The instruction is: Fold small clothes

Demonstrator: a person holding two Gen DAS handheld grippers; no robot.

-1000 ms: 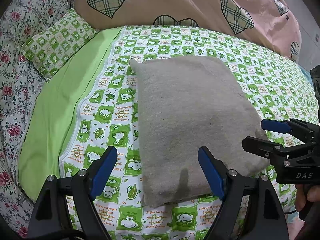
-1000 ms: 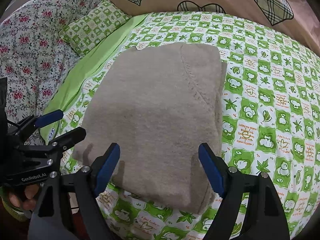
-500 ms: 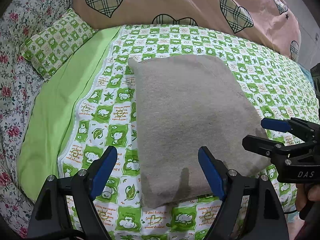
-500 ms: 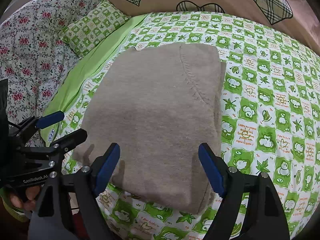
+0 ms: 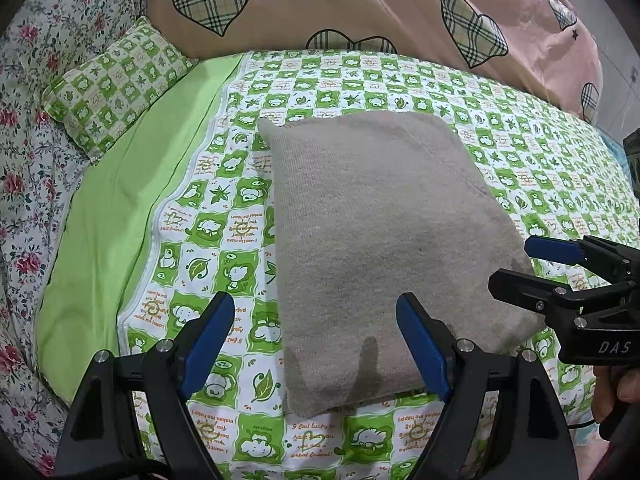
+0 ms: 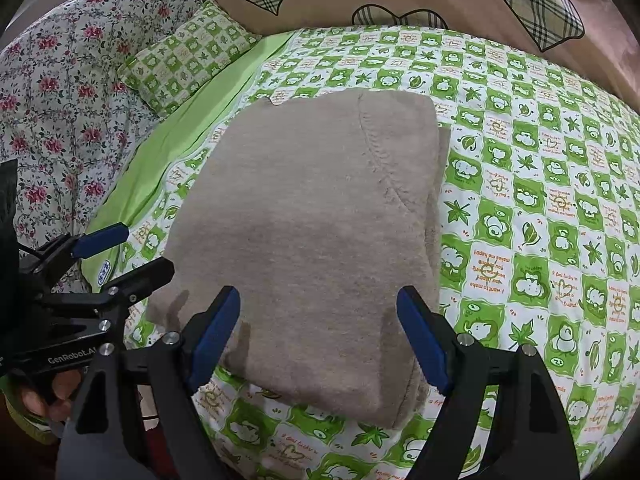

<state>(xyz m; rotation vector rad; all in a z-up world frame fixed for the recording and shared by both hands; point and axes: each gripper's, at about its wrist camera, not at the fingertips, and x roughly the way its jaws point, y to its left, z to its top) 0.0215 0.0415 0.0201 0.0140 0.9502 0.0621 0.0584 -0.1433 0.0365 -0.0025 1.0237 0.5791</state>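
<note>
A grey-beige knitted garment (image 5: pixel 380 240) lies folded into a neat rectangle on the green-and-white patterned bedsheet (image 5: pixel 224 216); it also shows in the right wrist view (image 6: pixel 312 232). My left gripper (image 5: pixel 316 344) is open and empty, hovering just above the garment's near left corner. My right gripper (image 6: pixel 320 336) is open and empty above the garment's near edge. Each gripper shows in the other's view, the right gripper (image 5: pixel 532 268) at the garment's right side and the left gripper (image 6: pixel 124 252) at its left side, both with jaws apart.
A small green checked pillow (image 5: pixel 116 84) lies at the far left. A pink duvet with plaid hearts (image 5: pixel 360 4) is piled along the back. A floral cover (image 5: pixel 24 120) runs down the left edge of the bed.
Both grippers stayed open and nearly still, drifting only slightly. The folded garment has not moved.
</note>
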